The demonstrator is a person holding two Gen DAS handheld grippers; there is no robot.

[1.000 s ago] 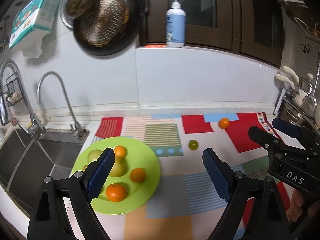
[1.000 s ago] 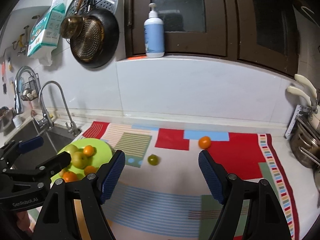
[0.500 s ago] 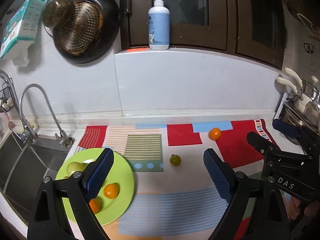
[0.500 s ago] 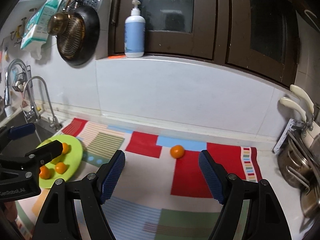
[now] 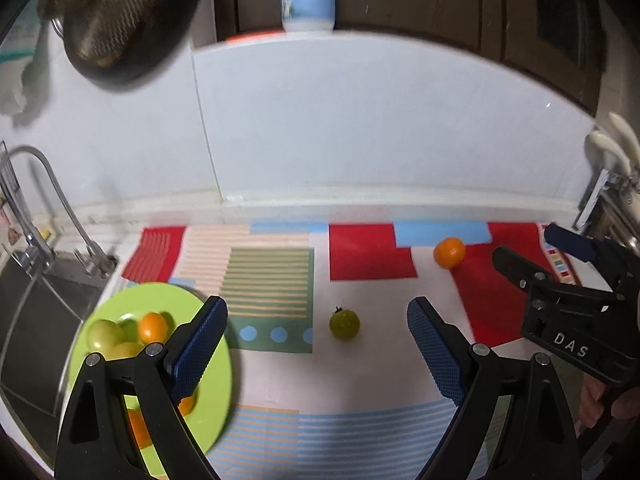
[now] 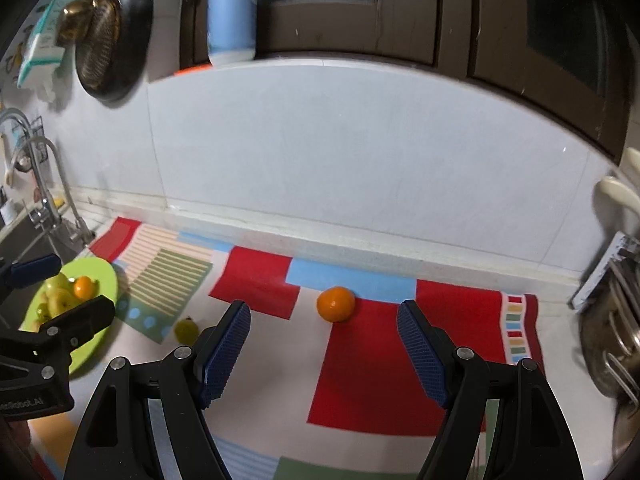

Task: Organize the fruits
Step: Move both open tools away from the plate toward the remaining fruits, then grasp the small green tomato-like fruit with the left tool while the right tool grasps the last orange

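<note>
A small green fruit (image 5: 344, 323) lies on the patterned mat, between and just beyond the fingers of my open, empty left gripper (image 5: 318, 344); it also shows in the right wrist view (image 6: 186, 329). An orange (image 6: 336, 304) lies on the mat just ahead of my open, empty right gripper (image 6: 324, 344); it also shows in the left wrist view (image 5: 449, 252). A lime-green plate (image 5: 218, 384) at the left holds several oranges and green fruits; it also shows in the right wrist view (image 6: 105, 276). The right gripper shows at the right of the left wrist view (image 5: 528, 256).
The colourful mat (image 6: 376, 368) covers the counter. A sink with taps (image 5: 60, 216) lies at the left. A pan (image 5: 116, 20) hangs on the white wall. A soap bottle (image 6: 232, 12) stands on the ledge. A metal rack (image 6: 616, 332) stands at the right.
Both grippers have moved forward and lower towards the mat. The green fruit is now centred before the left gripper, the orange before the right. Both stayed open.
</note>
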